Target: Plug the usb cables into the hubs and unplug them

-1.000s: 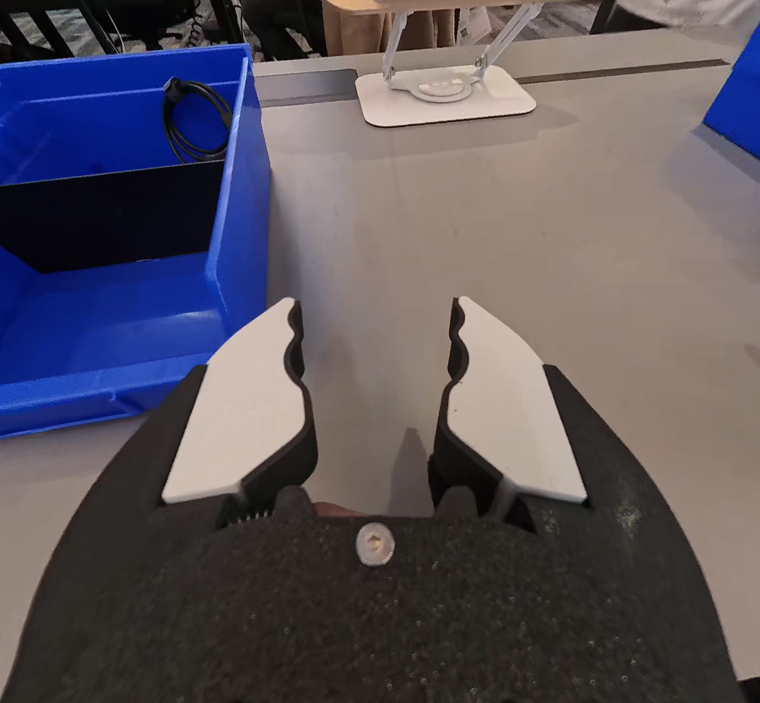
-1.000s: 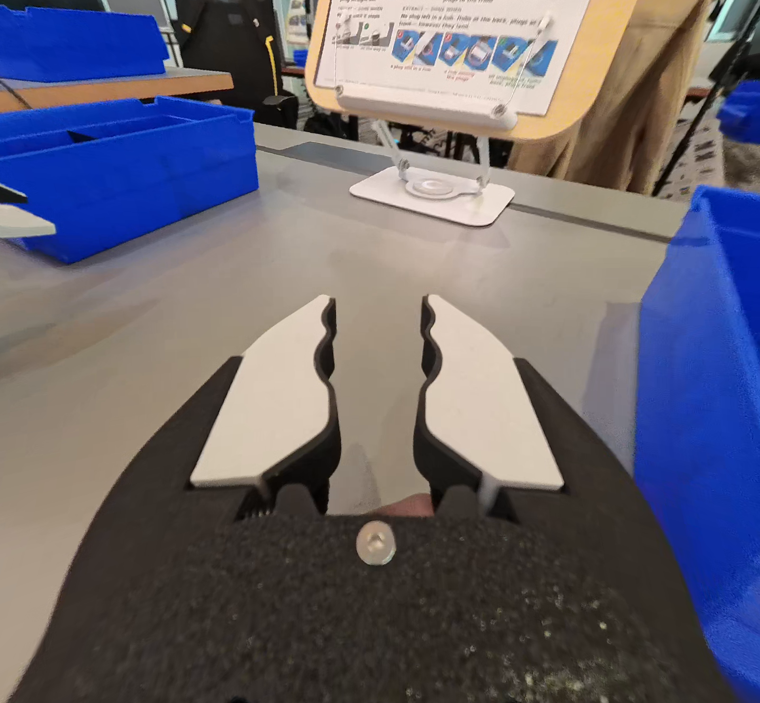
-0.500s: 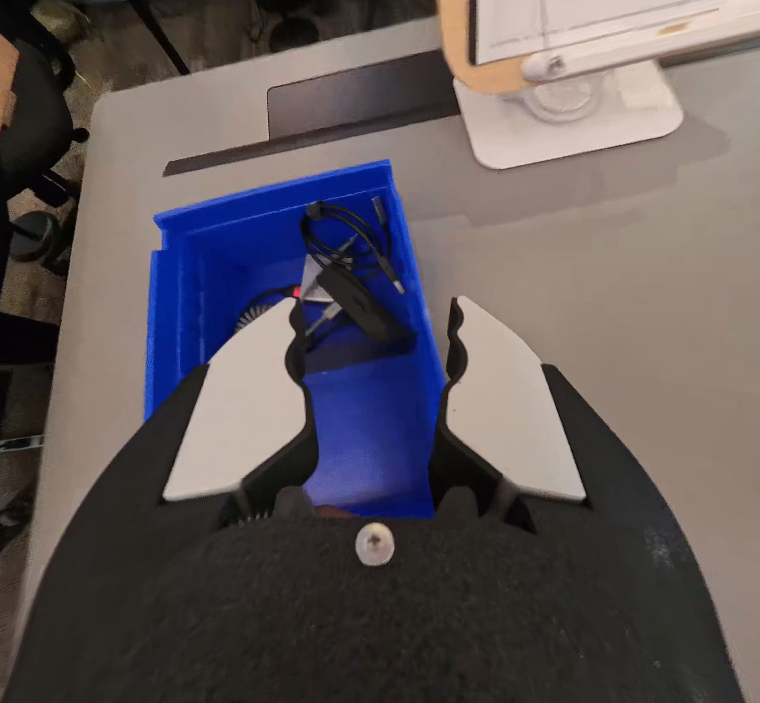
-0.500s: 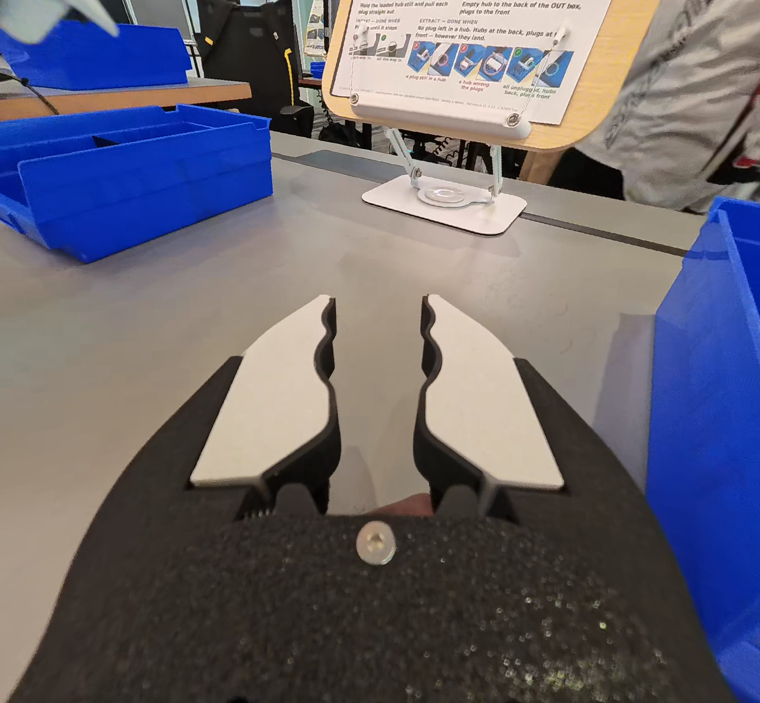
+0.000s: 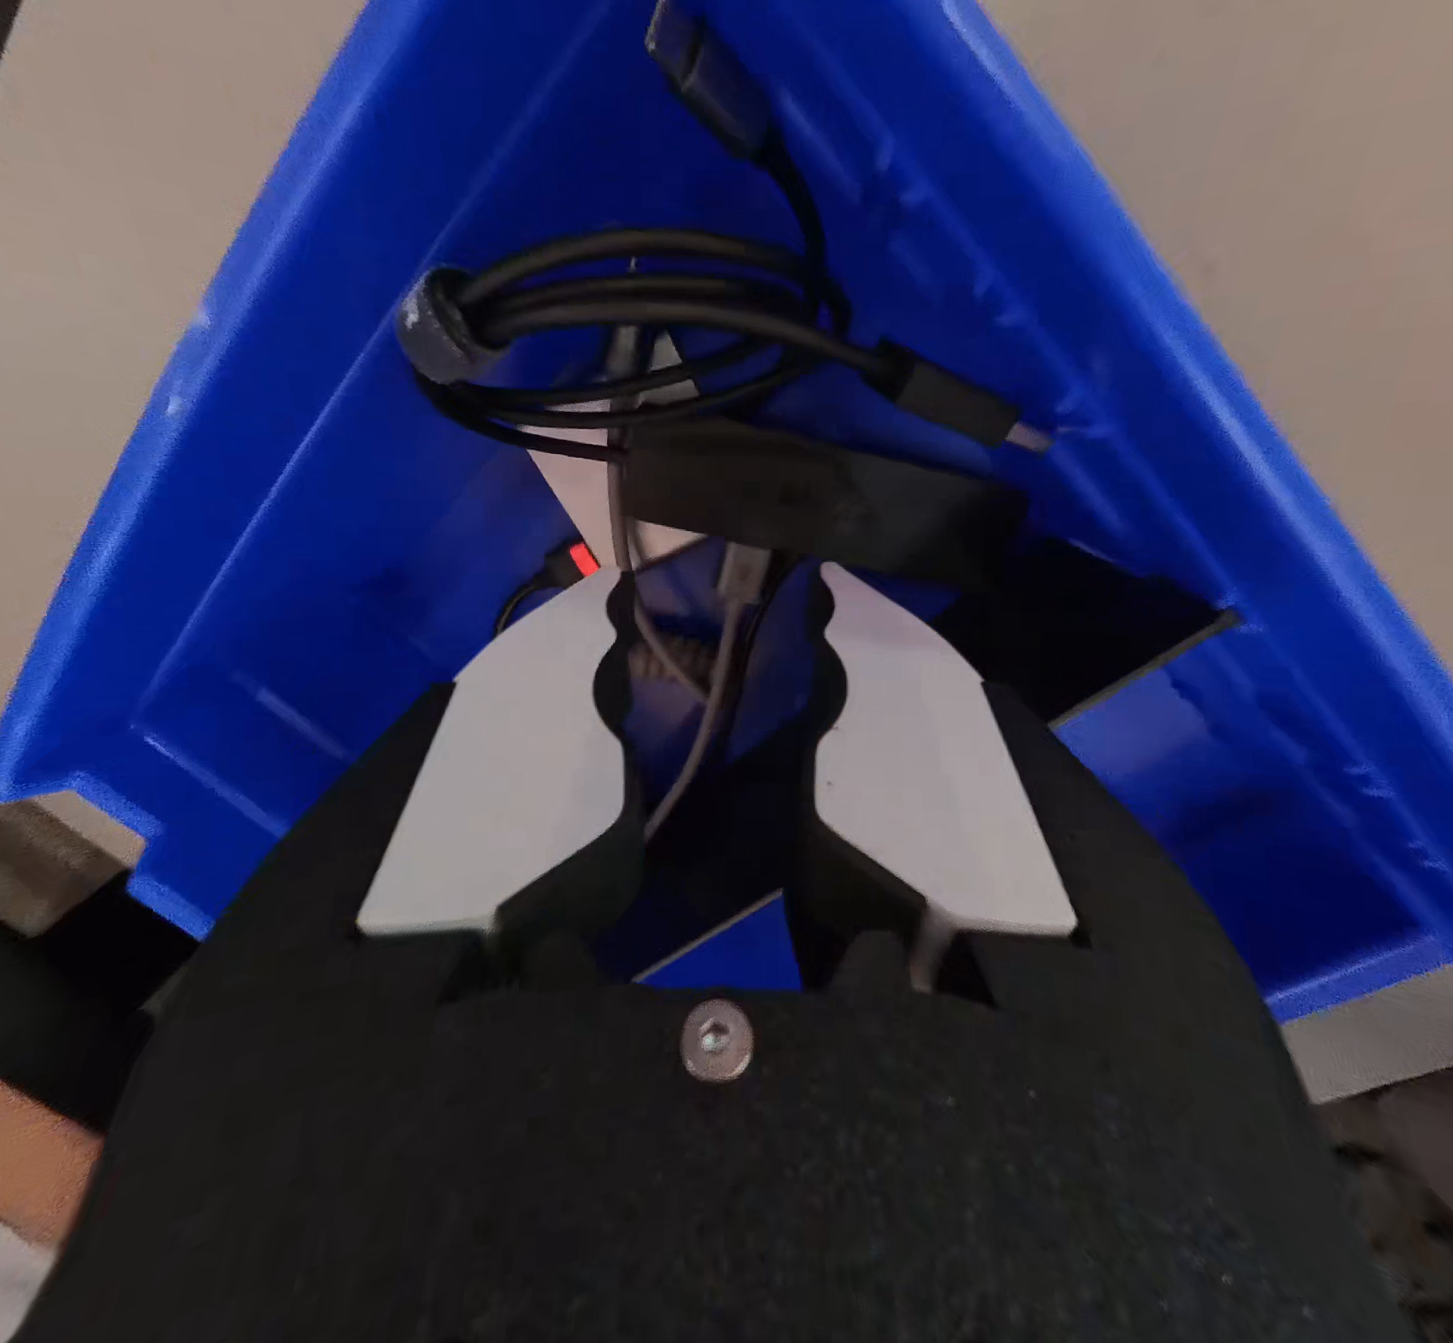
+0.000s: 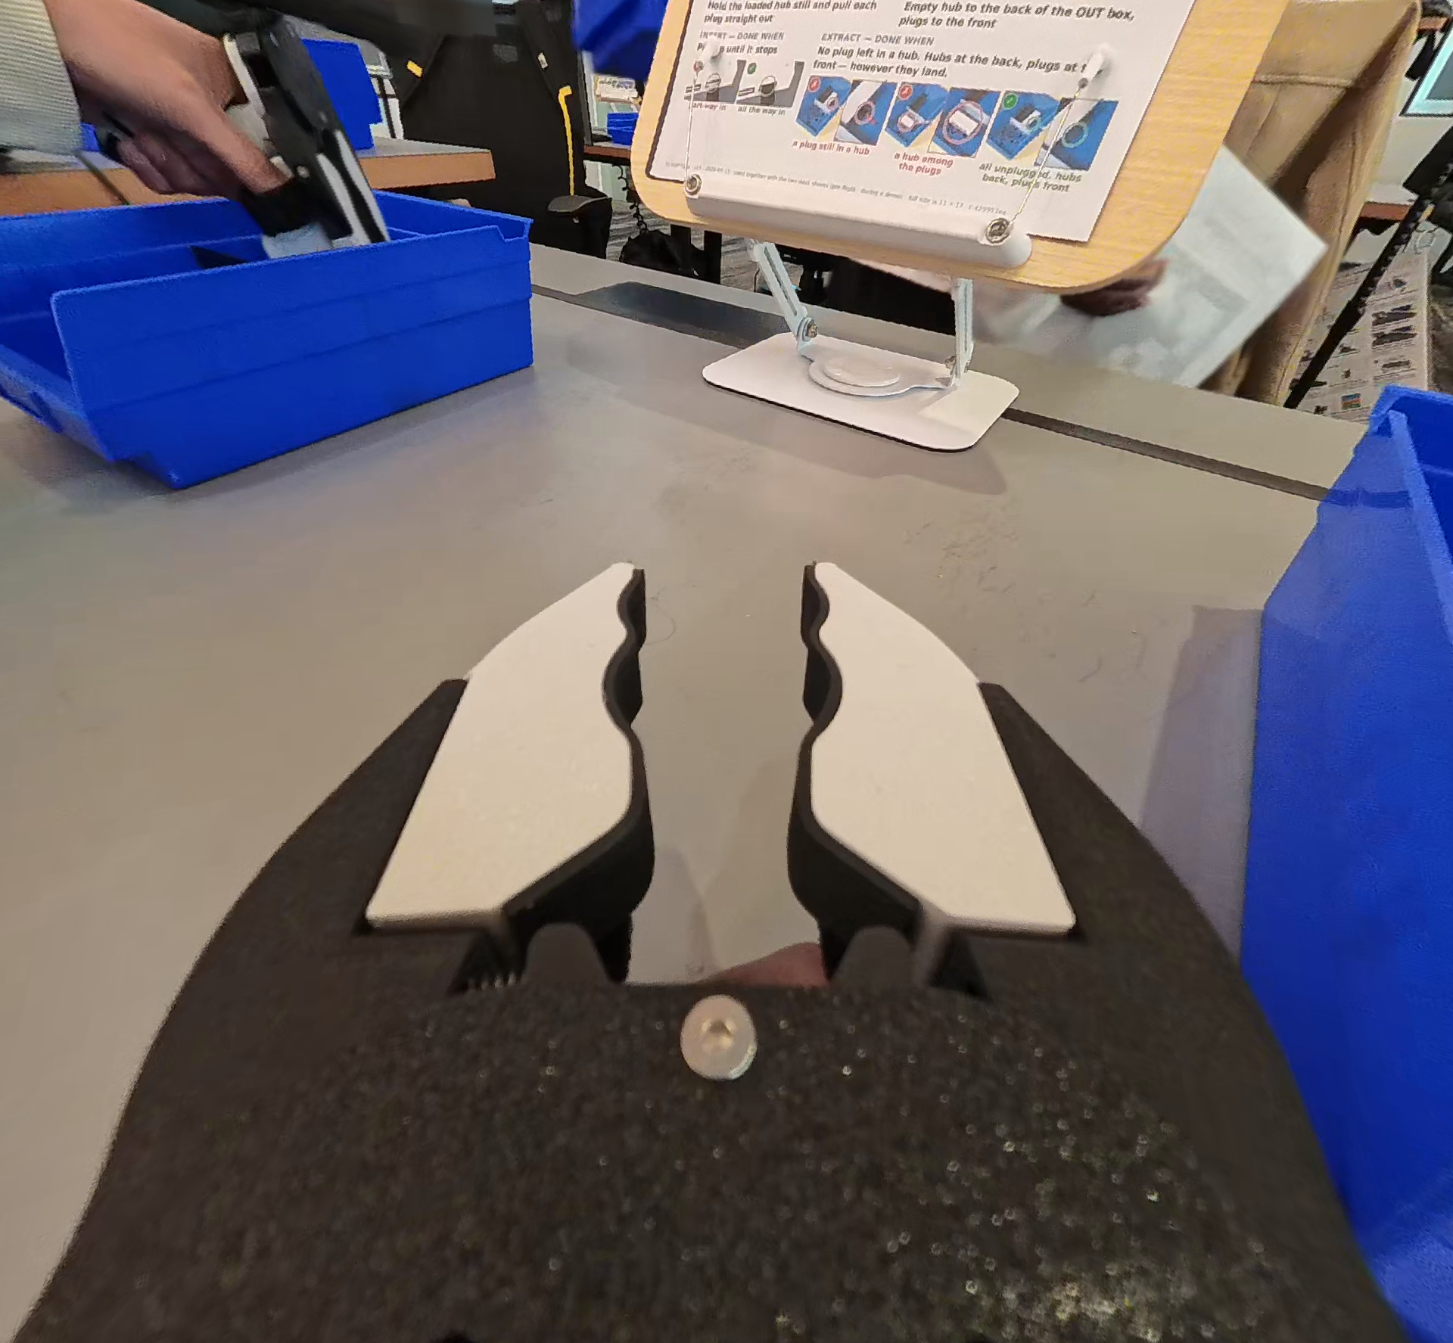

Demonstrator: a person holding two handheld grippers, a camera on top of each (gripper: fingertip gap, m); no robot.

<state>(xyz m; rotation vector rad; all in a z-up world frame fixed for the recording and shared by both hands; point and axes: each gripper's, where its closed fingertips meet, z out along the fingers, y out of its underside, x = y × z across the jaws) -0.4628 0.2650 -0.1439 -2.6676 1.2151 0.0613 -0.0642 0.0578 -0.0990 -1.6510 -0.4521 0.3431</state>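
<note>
In the left wrist view my left gripper (image 5: 719,586) is open and low inside the blue bin (image 5: 330,440). It sits just above a black hub (image 5: 825,511) in the bin's back section. A thin grey cable (image 5: 692,739) runs between the fingers, which do not close on it. A coiled black usb cable (image 5: 629,330) lies behind the hub, with plugs (image 5: 708,79) sticking out. A small red-lit part (image 5: 580,560) shows by the left fingertip. My right gripper (image 6: 723,582) is open and empty over the grey table (image 6: 314,637).
A black divider (image 5: 1101,637) splits the left bin (image 6: 275,354). The right wrist view shows the left gripper (image 6: 338,205) dipped into that bin, held by a hand (image 6: 165,118). A second blue bin (image 6: 1368,794) stands close at the right. An instruction board on a white stand (image 6: 857,393) is behind. Across from one pair of fingers to the other is roughly 45 centimeters.
My left gripper rose from the table, swung over the left bin, then dropped into it close to the hub and cables. The right gripper stayed open in about the same place.
</note>
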